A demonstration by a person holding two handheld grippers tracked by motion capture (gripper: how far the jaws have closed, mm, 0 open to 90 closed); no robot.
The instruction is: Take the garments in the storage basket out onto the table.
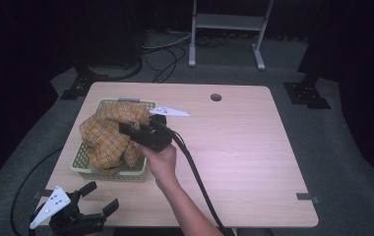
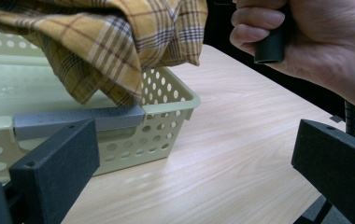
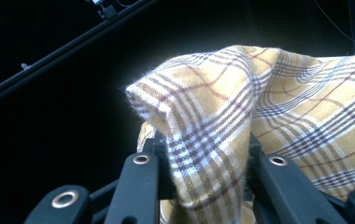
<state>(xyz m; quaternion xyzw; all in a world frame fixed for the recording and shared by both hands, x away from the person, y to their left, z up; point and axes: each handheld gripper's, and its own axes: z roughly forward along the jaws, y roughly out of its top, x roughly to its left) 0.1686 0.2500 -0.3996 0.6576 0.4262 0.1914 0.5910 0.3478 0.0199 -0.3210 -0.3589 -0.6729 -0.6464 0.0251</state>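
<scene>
Yellow plaid cloth (image 1: 109, 135) bunched over pale green basket (image 1: 84, 167), one fold pinched in right gripper (image 1: 135, 132) just above the rim. Left gripper (image 1: 92, 200) spread, idle at near table (image 1: 244, 147) edge. Risk: trailing cloth snags the perforated wall, tipping or dragging the light basket; thin fold may slip out.

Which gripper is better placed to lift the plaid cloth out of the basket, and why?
The right gripper: its jaws are shut on a fold of the plaid cloth above the basket. The left gripper sits open near the table's front edge, apart from the cloth.
</scene>
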